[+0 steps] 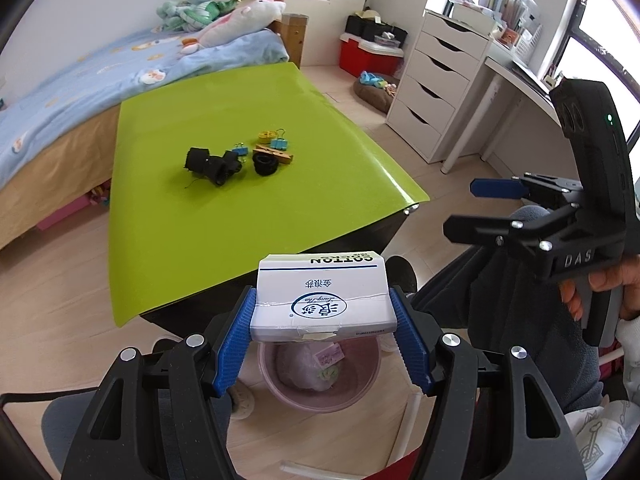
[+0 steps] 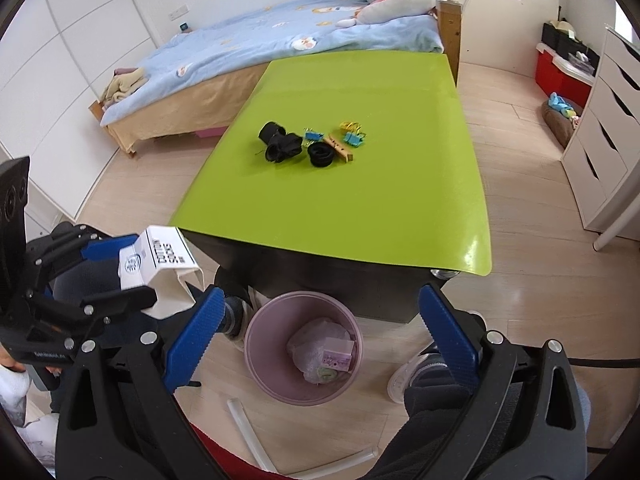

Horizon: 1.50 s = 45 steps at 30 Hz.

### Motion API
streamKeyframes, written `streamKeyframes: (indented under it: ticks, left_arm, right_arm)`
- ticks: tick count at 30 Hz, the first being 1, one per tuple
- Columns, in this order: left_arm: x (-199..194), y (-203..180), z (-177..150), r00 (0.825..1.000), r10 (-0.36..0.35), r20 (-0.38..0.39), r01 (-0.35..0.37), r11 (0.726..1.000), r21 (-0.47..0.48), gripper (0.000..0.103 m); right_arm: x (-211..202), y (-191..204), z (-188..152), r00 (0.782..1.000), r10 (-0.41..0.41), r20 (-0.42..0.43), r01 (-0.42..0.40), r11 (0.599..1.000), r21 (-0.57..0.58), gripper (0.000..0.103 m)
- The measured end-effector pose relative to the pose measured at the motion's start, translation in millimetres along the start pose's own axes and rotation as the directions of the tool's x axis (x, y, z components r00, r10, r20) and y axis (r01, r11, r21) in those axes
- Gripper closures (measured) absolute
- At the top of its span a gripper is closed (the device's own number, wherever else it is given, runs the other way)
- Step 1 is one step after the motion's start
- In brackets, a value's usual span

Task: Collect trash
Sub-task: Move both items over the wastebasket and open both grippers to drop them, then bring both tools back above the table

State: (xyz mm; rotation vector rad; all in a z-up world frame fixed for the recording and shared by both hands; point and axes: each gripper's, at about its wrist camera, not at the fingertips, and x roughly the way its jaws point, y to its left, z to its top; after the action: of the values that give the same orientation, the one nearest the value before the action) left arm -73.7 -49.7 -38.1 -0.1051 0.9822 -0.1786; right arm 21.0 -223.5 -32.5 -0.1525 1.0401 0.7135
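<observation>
Left gripper (image 1: pixel 324 320), jaws clamped on a white cotton-socks box (image 1: pixel 323 298), held above the pink trash bin (image 2: pixel 256 336) on the floor off the table's near edge. Right gripper (image 2: pixel 320 332), jaws wide apart, empty. Mid-surface of the green table (image 2: pixel 360 208): black socks (image 2: pixel 280 145), binder clips (image 2: pixel 352 136), clothespin (image 2: pixel 339 148).

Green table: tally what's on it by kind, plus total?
On the green table:
Black socks: 2
Black hair ties: 1 stack; how many are in it I can't tell
Binder clips: 2 blue
Yellow clip-like item: 1
Wooden clothespin: 1
Total: 7
</observation>
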Motion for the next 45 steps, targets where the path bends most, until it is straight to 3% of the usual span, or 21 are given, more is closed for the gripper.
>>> streamKeyframes:
  ticks: [2,4,5,11,17,26,36,45]
  left_arm:
    - [1,-2,0,1.0,-0.016,-0.005,0.016,1.0,0.004,0.037]
    - [3,-4,1,1.0,-0.027,-0.007,0.027,1.0,0.008,0.02]
    - [3,-4,1,0.999,-0.034,-0.001,0.034,0.999,0.006,0.017]
    - [7,2,2,0.999,-0.033,-0.01,0.033,0.999,-0.039,0.008]
    - [7,14,1,0.999,0.037,-0.011,-0.038,0.996,-0.08,0.008]
    - [2,27,4,0.998,0.069,0.009,-0.067,0.991,-0.118,0.008]
    - [-3,48,19,0.994,0.106,0.035,-0.1,0.983,-0.155,0.008]
    - [12,76,51,0.991,0.13,0.014,-0.124,0.973,-0.195,0.008]
  right_arm:
    - [-3,-3,2,1.0,-0.003,0.01,0.003,1.0,0.009,0.007]
    - [-5,-5,3,1.0,-0.002,0.016,0.002,1.0,0.015,0.007]
    - [-6,-6,3,1.0,-0.002,0.018,0.002,1.0,0.017,0.007]
    - [-5,-7,3,1.0,0.0,0.017,-0.001,1.0,0.022,0.006]
    - [-1,-5,1,1.0,0.008,0.013,-0.008,1.0,0.028,0.003]
    - [3,2,3,1.0,0.018,0.011,-0.019,1.0,0.018,0.003]
    - [7,4,25,1.0,0.014,0.025,-0.014,1.0,-0.001,0.003]
    - [24,1,57,1.0,0.01,0.024,-0.01,1.0,-0.021,0.003]
